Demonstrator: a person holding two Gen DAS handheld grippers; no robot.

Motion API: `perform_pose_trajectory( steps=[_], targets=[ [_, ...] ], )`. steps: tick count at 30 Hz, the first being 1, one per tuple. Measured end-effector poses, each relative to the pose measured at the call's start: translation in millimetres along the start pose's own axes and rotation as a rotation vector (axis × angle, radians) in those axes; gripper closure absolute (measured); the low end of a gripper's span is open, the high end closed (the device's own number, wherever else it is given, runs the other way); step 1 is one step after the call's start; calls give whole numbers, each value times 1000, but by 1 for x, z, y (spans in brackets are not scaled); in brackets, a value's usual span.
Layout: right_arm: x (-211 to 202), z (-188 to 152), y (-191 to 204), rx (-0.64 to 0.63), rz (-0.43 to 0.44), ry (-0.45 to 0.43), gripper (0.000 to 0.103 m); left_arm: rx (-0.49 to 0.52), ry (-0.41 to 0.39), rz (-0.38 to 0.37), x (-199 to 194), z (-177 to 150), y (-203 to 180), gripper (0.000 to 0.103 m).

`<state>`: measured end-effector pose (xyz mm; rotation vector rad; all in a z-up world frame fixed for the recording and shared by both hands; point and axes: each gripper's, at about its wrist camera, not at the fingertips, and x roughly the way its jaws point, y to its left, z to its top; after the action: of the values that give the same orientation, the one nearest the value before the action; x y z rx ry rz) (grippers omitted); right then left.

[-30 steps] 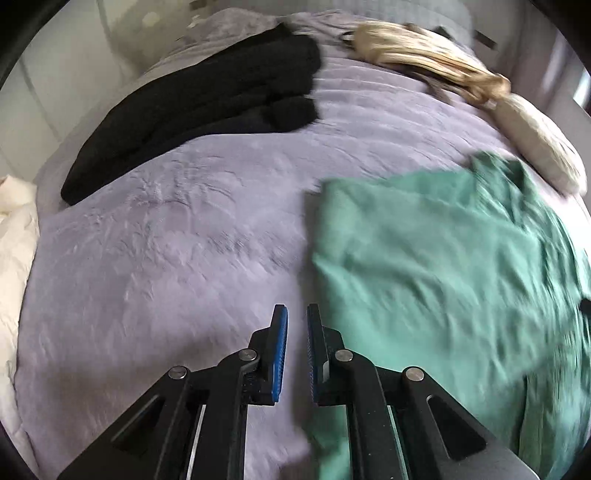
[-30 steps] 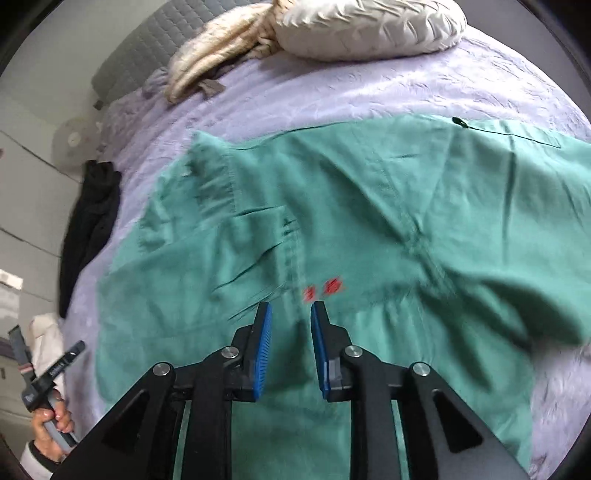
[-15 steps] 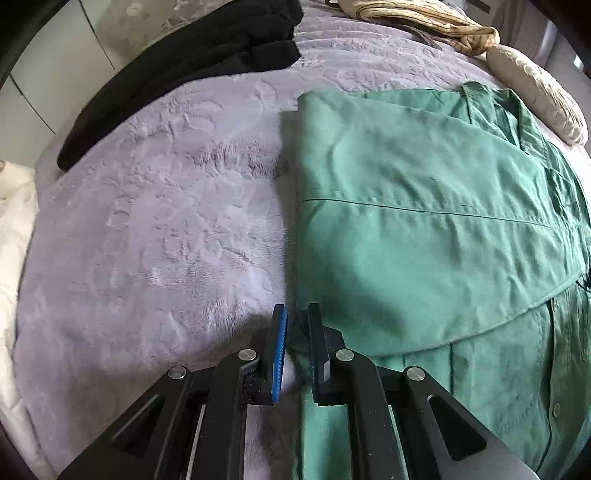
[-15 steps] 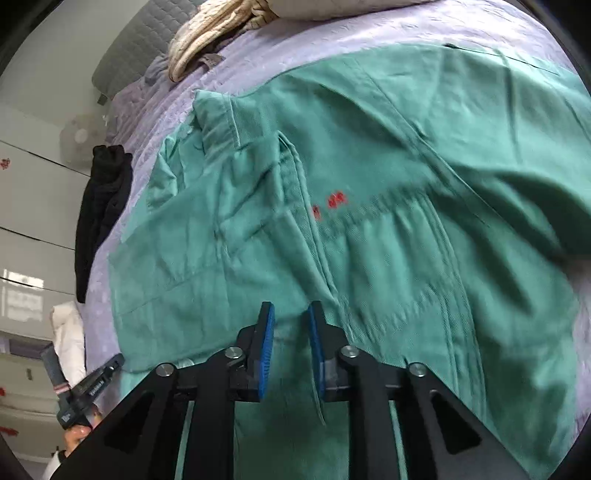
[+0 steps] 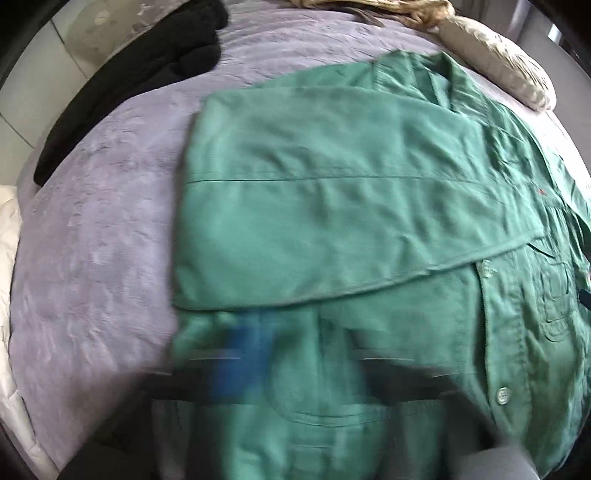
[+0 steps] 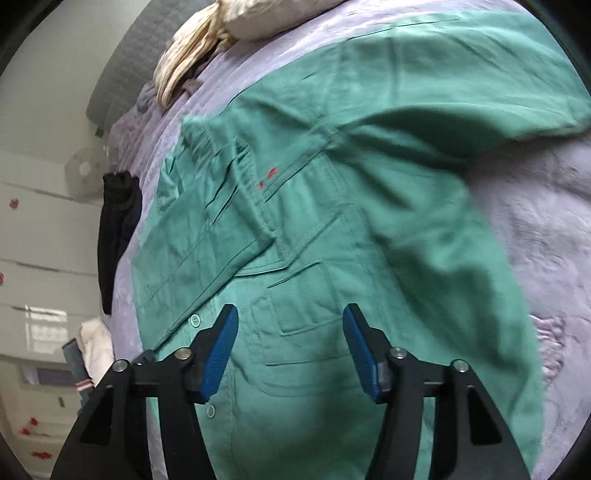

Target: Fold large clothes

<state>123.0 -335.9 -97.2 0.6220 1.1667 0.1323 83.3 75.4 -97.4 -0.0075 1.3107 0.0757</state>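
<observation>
A large green button shirt (image 5: 332, 206) lies spread on a lilac bedspread (image 5: 96, 236). Its left side is folded over the front, the folded edge running across the middle. In the right wrist view the shirt (image 6: 332, 221) shows its chest pocket and a sleeve trailing to the right. My right gripper (image 6: 290, 343) is open and empty, fingers wide apart just above the pocket. My left gripper (image 5: 295, 369) is a motion-blurred smear over the shirt's lower front, its blue pad (image 5: 240, 362) barely readable; its jaws look spread, but I cannot be sure.
A black garment (image 5: 147, 74) lies at the bed's far left. A beige garment (image 5: 388, 7) and a cream pillow (image 5: 498, 70) lie at the head. White bedding (image 5: 7, 229) hangs at the left edge. Cabinets (image 6: 37, 236) and a fan (image 6: 85, 173) stand beside the bed.
My right gripper has opened from nearly shut to wide apart. My left gripper has moved right over the shirt and now blurs, seeming to open. The folded flap has been laid down.
</observation>
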Motion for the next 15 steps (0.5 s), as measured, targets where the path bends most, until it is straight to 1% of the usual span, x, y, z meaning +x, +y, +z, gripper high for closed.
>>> perform_pose_trajectory(
  steps=[1, 4, 6, 9, 10, 11, 12, 14, 15],
  targets=[
    [-4, 0, -5, 9, 5, -6, 36, -10, -43, 17, -4, 0, -7, 1],
    [-17, 2, -21, 35, 24, -25, 22, 36, -39, -18, -5, 0, -35, 1],
    [-26, 3, -34, 58, 41, -38, 21, 57, -27, -41, -3, 1, -55, 1],
    [-37, 7, -54, 102, 54, -52, 21, 84, -27, -46, -4, 5, -84, 1],
    [-42, 9, -61, 116, 59, -59, 21, 94, -27, -50, -3, 7, -93, 1],
    [-48, 11, -70, 133, 67, -71, 17, 104, -21, -54, -1, 9, -102, 1],
    [-53, 13, -76, 142, 72, -81, 16, 109, -12, -59, 1, 10, -110, 1],
    [-65, 19, -90, 162, 71, -107, 16, 119, 19, -100, 6, 14, -128, 1],
    [-70, 21, -96, 168, 68, -115, 16, 123, 25, -107, 8, 15, -135, 1]
  ],
)
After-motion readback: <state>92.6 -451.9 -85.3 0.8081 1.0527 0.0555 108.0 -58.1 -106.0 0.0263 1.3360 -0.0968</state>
